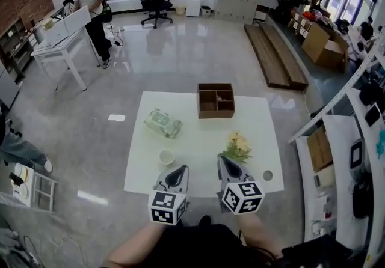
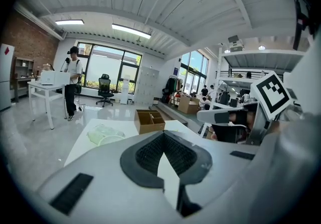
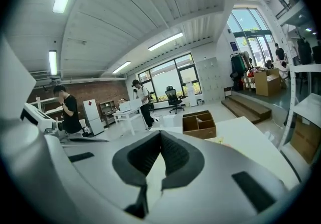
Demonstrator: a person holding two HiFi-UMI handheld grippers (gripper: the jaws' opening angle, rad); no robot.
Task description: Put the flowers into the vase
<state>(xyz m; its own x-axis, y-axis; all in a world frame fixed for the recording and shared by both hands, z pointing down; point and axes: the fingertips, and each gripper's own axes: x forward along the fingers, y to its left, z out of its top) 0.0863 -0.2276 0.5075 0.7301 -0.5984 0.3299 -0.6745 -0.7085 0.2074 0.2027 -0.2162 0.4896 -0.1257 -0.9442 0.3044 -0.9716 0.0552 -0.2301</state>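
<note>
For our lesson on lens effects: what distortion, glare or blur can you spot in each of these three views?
Head view: the glossy floor mirrors window light, and the room's edges bow. Left gripper view: a dark round border frames a fisheye picture; the ceiling lights blow out. Right gripper view: the same round border; ceiling lines curve and the far windows glare white.

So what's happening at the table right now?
A person holds a gripper in each hand at the near edge of the white table. The left gripper and the right gripper both have their jaws shut on nothing. The flowers lie just ahead of the right gripper, not picked up. A small white cup, possibly the vase, stands ahead of the left gripper.
</note>
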